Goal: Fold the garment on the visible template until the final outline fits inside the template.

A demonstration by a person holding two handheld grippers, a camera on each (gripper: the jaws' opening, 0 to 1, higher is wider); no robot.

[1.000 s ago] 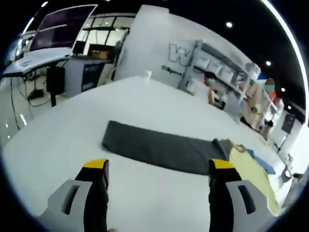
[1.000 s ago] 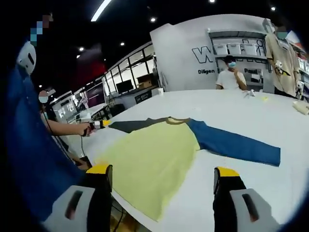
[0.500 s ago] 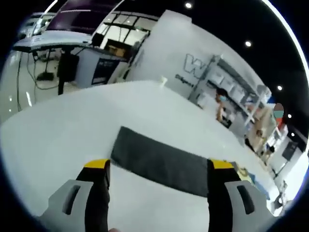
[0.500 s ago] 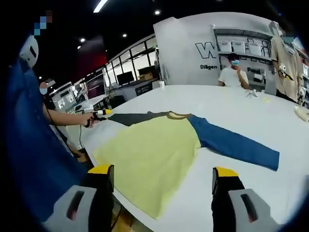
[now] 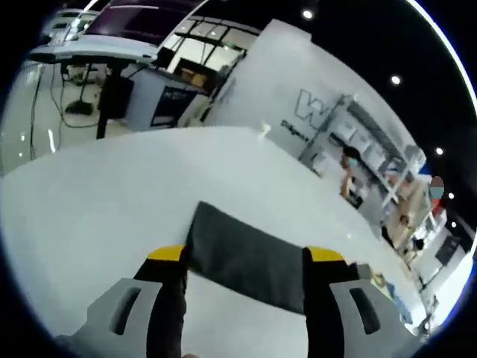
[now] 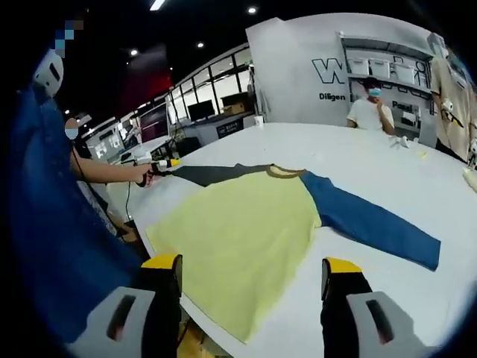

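Bright, even light from ceiling spots and strip lamps (image 6: pixel 157 4) overhead; white table (image 5: pixel 112 194) ahead of the jaws glares pale, shadows faint. Left gripper view soft with motion blur; right gripper view sharper. Strong fisheye bending at edges.

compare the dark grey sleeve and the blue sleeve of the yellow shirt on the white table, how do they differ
The dark grey sleeve differs from the blue sleeve in colour. In the right gripper view, the grey sleeve runs toward the left gripper held at its end, while the blue sleeve has no gripper near it. The grey one reads shorter there, though it lies farther from the camera. Both lie flat and stretched out from the yellow shirt on the white table.
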